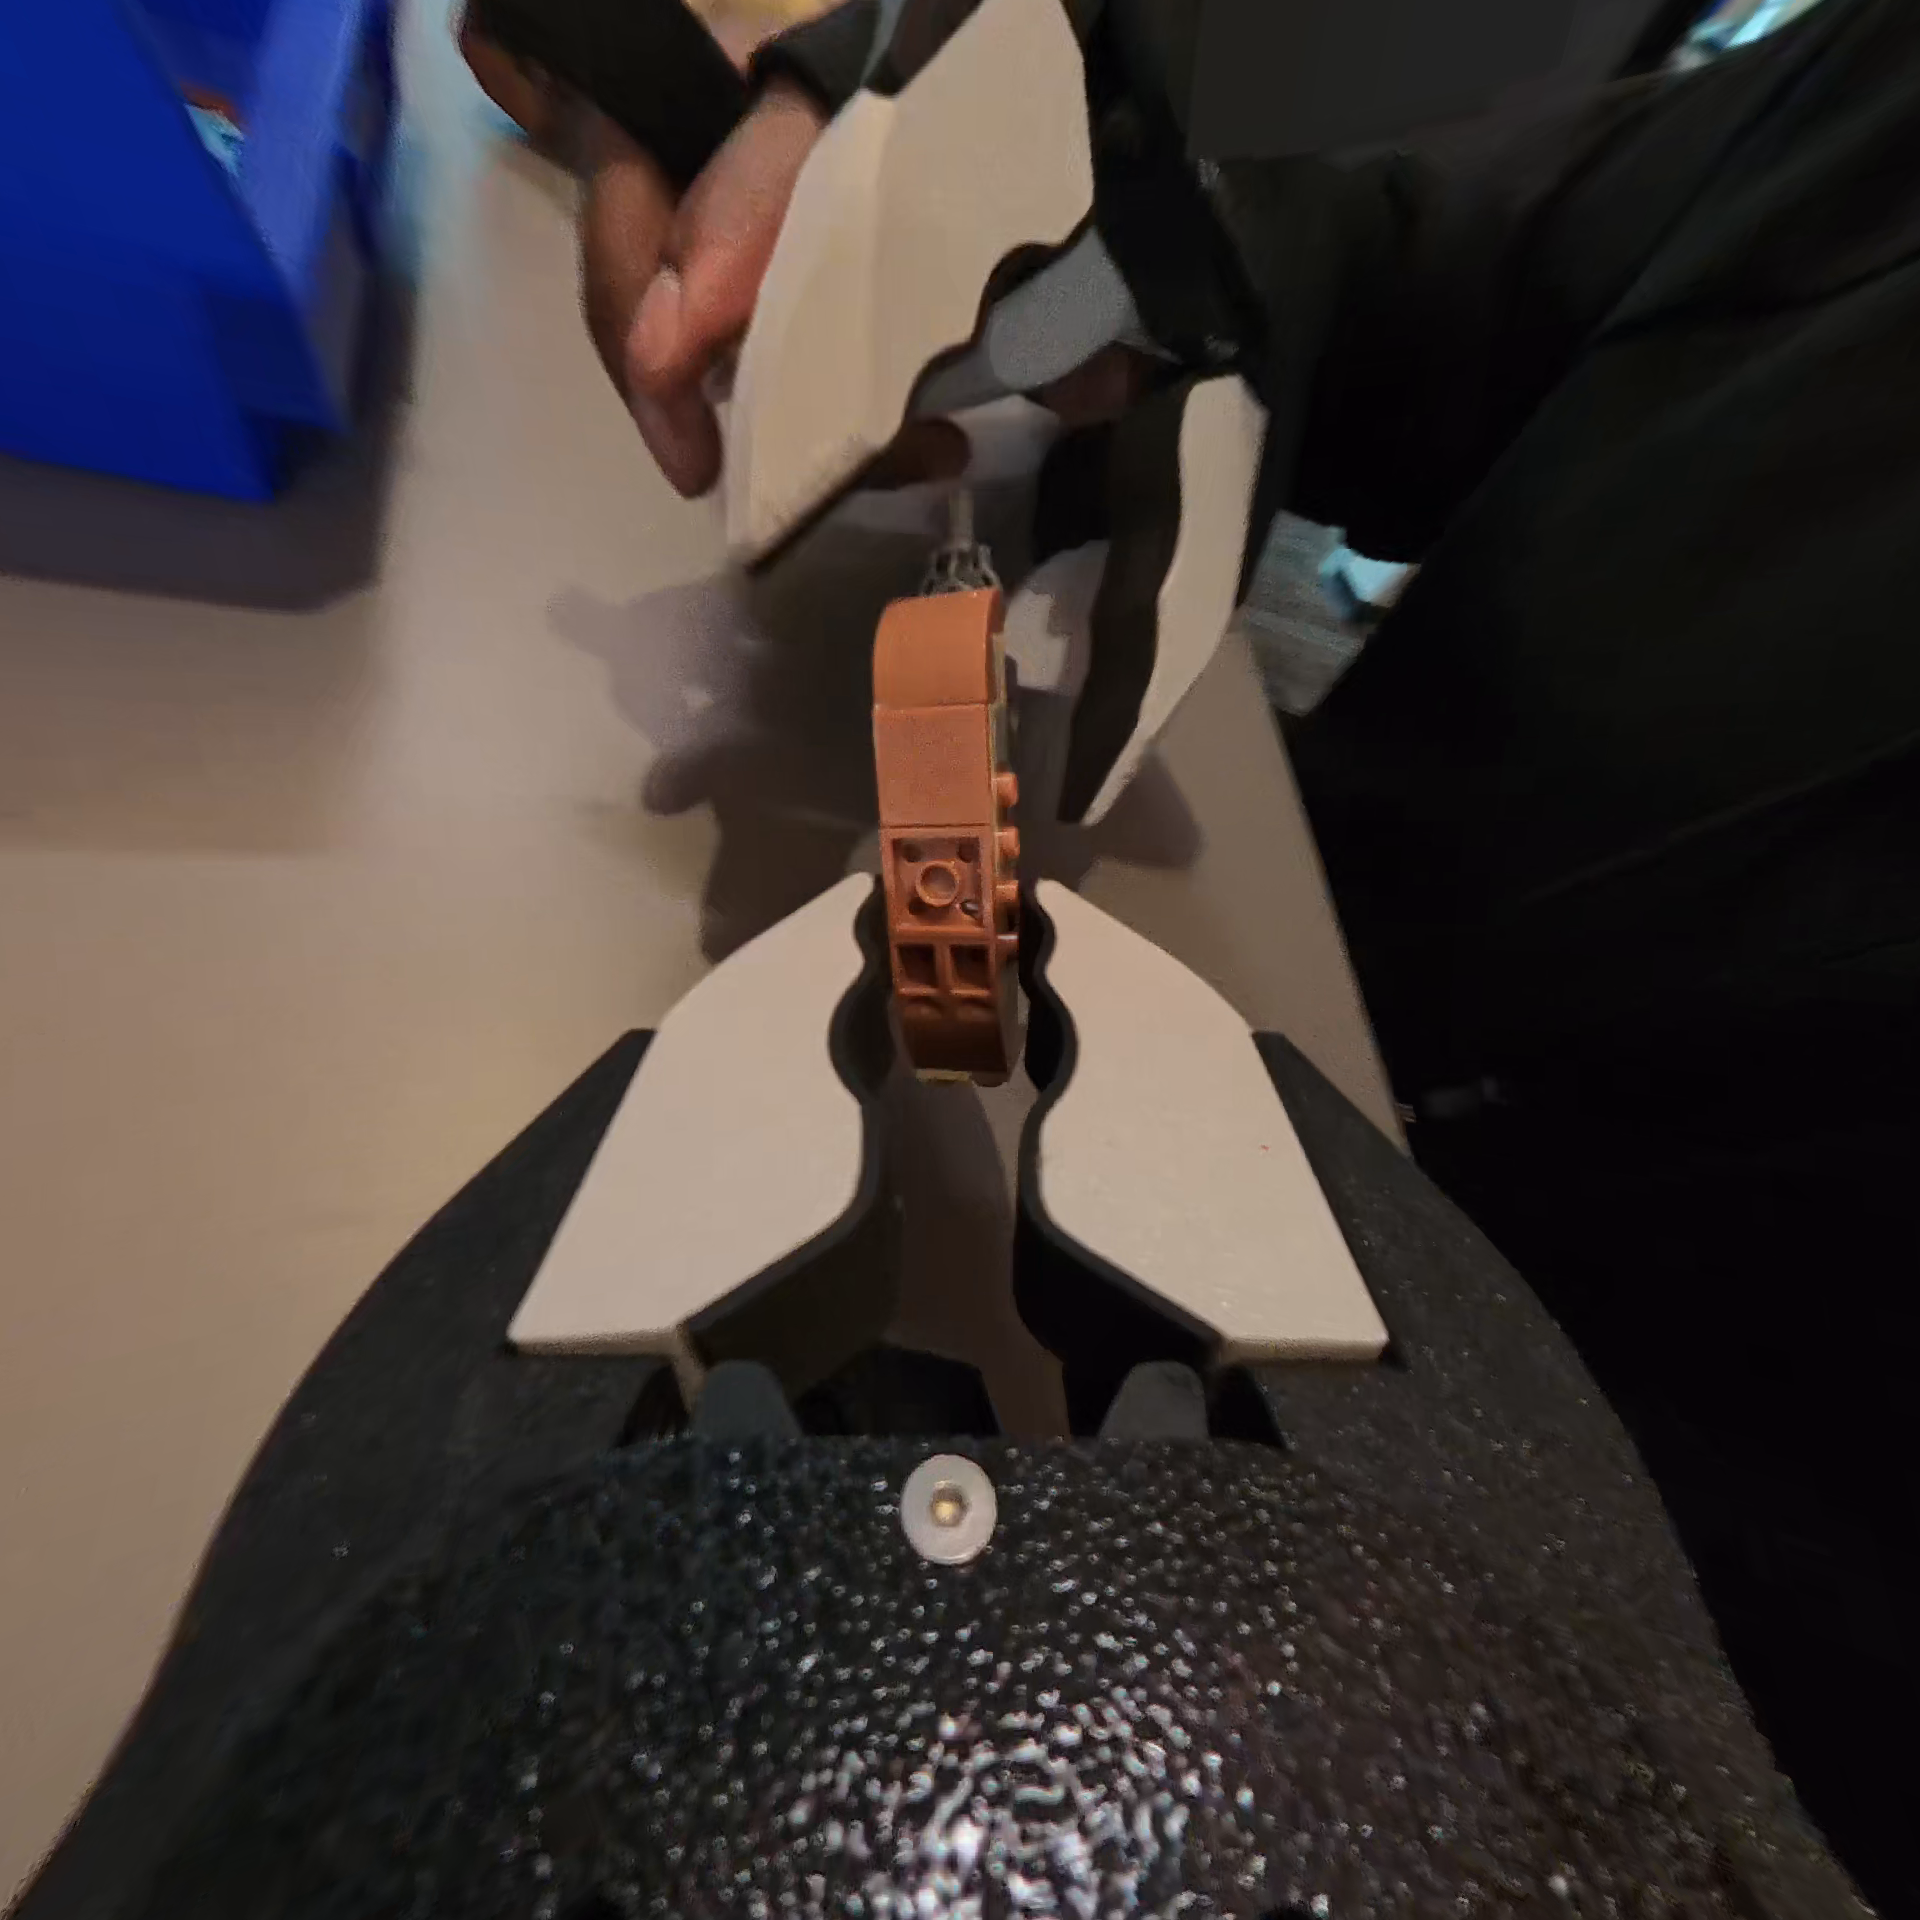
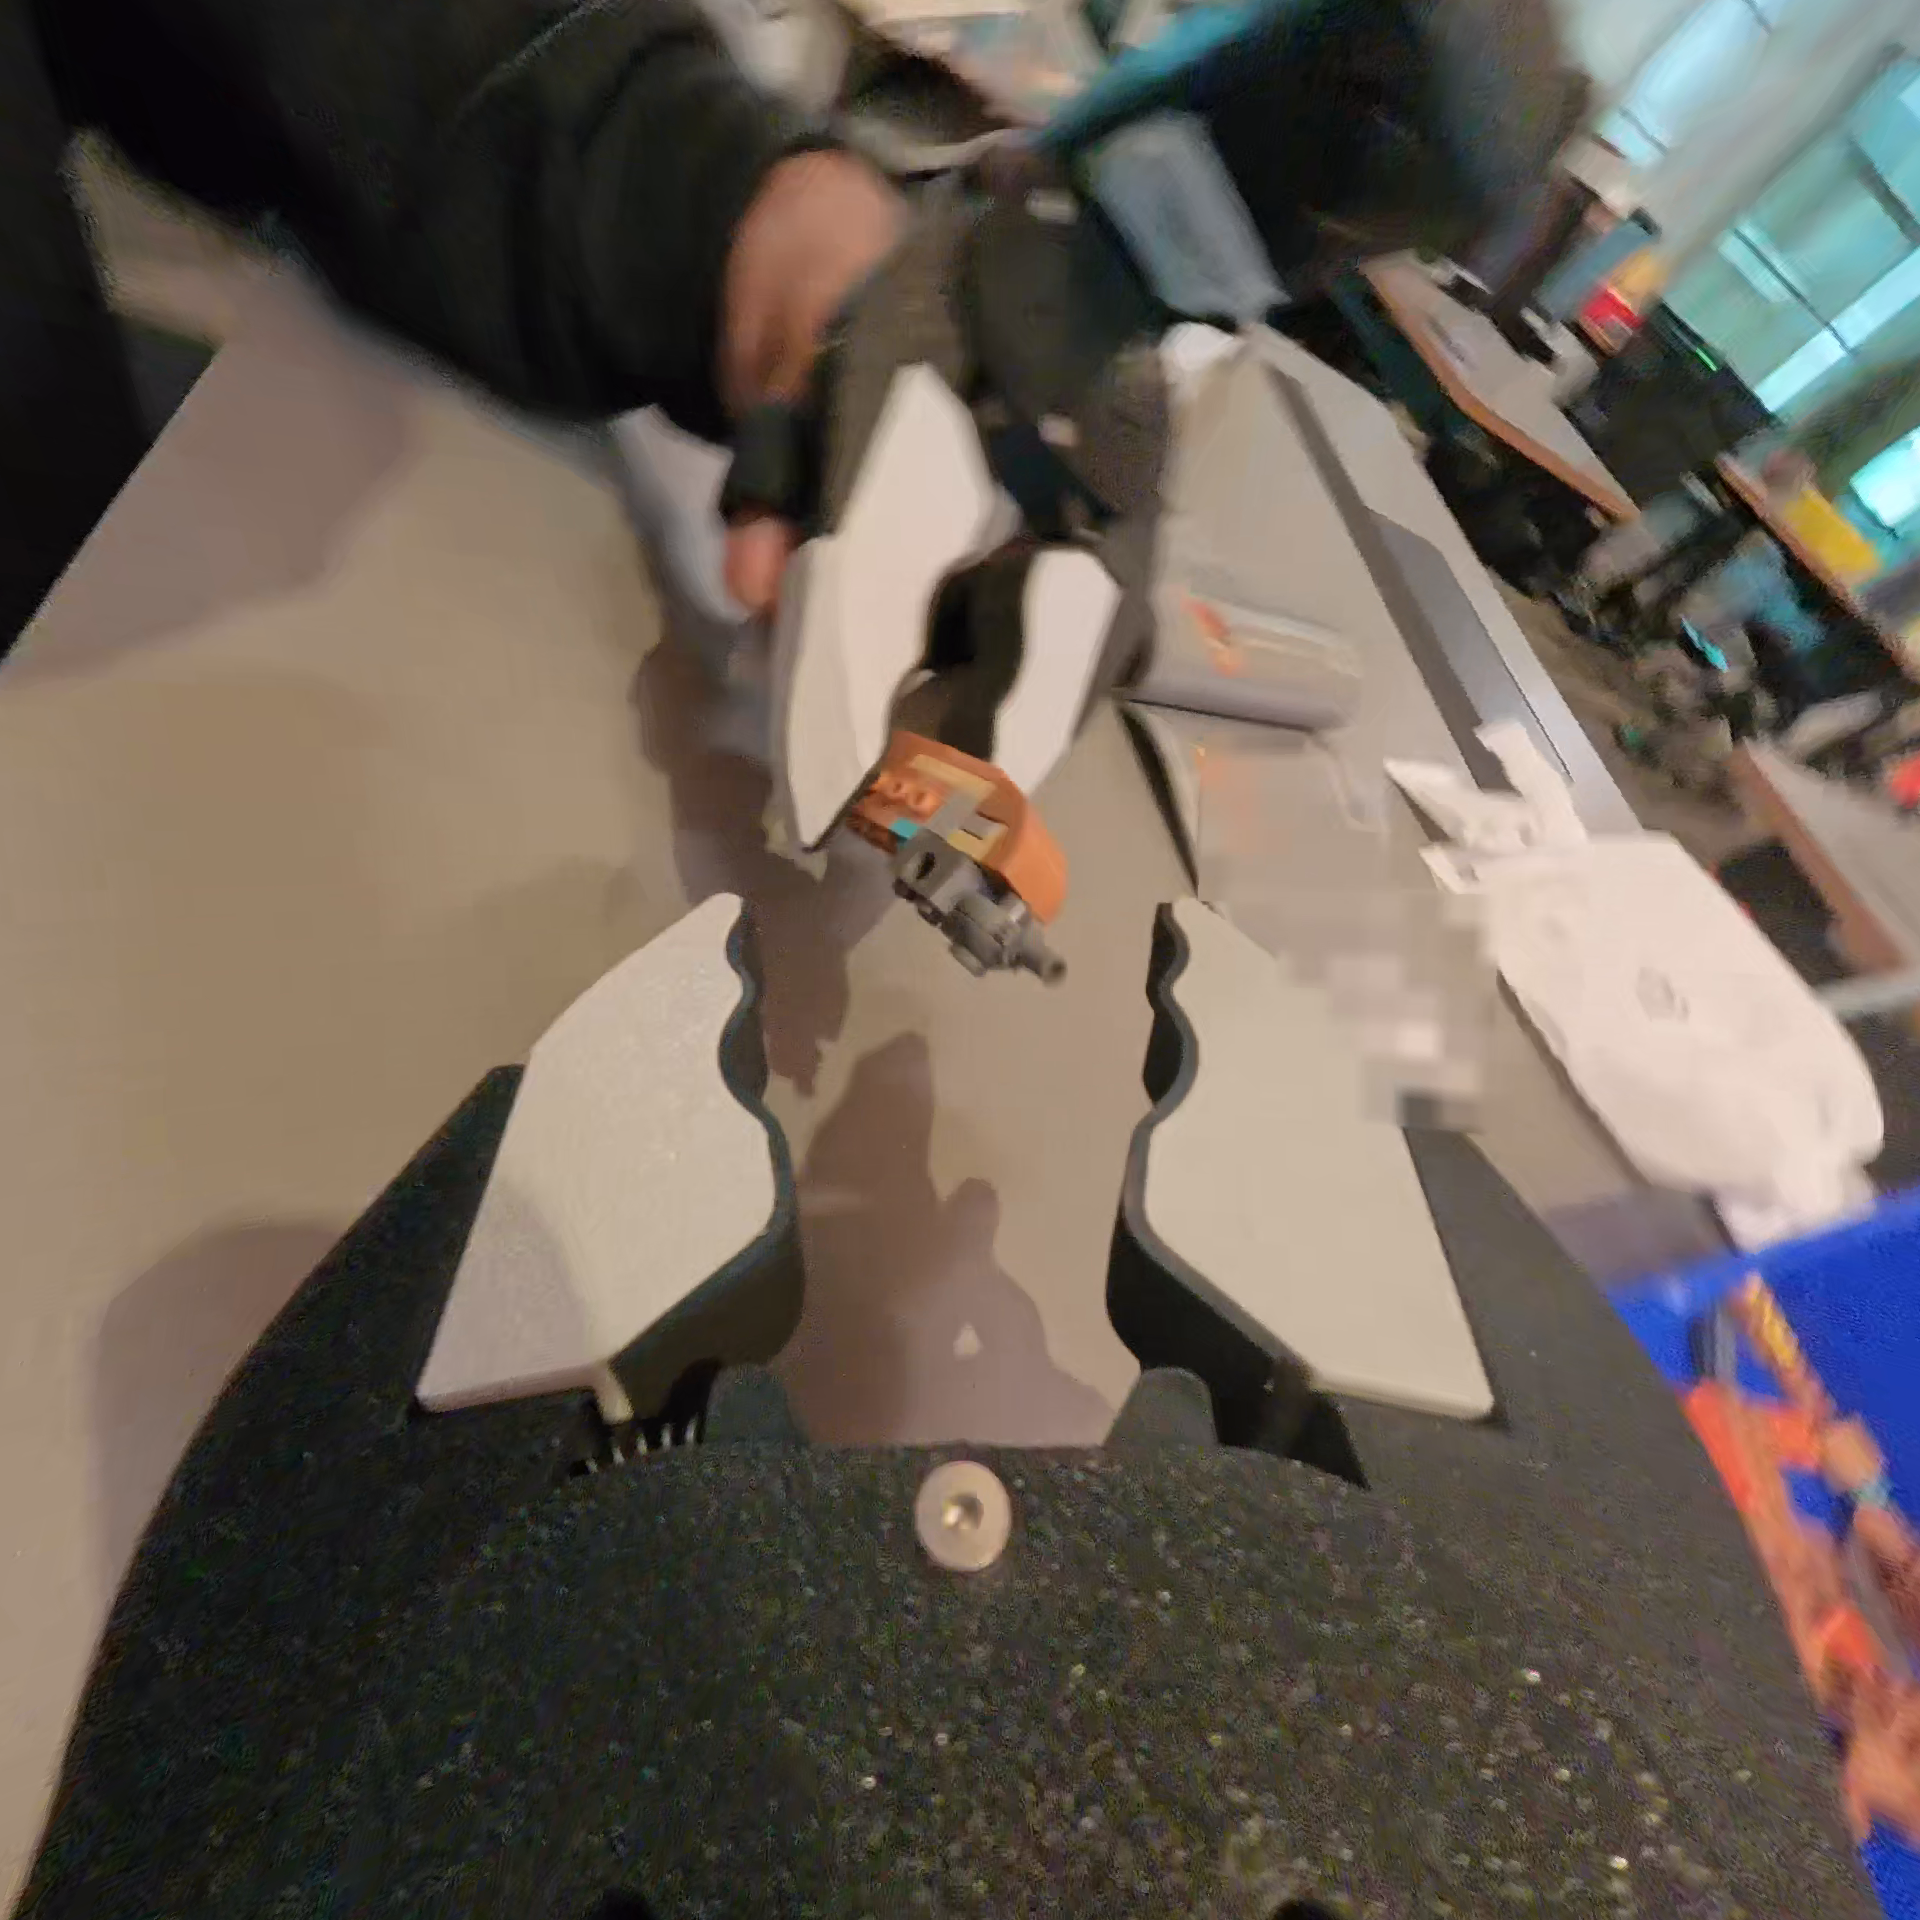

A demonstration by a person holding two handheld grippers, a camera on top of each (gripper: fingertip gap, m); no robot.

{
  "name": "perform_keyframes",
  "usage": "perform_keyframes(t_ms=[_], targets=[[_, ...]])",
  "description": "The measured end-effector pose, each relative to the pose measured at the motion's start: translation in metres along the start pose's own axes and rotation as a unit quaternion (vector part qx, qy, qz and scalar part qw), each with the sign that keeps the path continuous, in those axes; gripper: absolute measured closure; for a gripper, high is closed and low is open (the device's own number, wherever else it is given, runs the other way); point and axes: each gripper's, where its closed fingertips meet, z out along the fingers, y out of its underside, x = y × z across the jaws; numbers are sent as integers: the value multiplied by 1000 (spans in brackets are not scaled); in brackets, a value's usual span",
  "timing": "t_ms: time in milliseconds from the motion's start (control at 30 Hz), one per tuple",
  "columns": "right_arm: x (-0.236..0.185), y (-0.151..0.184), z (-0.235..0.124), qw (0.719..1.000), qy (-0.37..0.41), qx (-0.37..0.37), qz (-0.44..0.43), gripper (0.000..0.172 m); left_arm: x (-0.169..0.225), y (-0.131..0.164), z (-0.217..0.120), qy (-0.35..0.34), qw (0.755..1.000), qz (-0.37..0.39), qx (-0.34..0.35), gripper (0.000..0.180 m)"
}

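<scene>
Squarely between left hand-held gripper (image 1: 951,935) pads: brown brick model (image 1: 940,821)

The left gripper (image 1: 951,935) reaches up from the frame's bottom, its pale fingers (image 1: 748,1091) closed on a brown piece. The right gripper (image 2: 951,935) has its jaws wide apart with nothing between them. A bare hand (image 1: 665,301), black-sleeved, grips it at upper centre.

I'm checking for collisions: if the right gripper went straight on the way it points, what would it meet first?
Probably the grey tip of the brown brick assembly that the left gripper holds; the right gripper is open and empty. Depth is unclear.
</scene>
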Motion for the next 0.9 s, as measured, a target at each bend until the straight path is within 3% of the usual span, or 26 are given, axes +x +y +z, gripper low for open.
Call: perform_keyframes(t_ms=[67,133,233,333,400,700,900], targets=[[18,-4,-8,992,50,26,113,100,-15,-11,-7,-79,995,51,30,159],[32,-9,-14,961,93,71,249,102,-32,-28,-17,-190,973,112,68,159],[44,-15,-14,904,149,129,380,106,-54,-44,-35,-366,907,193,81,159],[52,-18,-9,878,191,143,416,107,-67,-45,-42,-481,831,278,26,159],[53,-16,-2,872,198,133,427,107,-65,-47,-41,-513,797,318,14,159],[52,-22,1,875,205,149,413,110,-48,-65,-51,-580,703,413,14,159],[54,-34,-7,883,227,178,371,121,-40,-70,-50,-597,656,462,-2,159]])
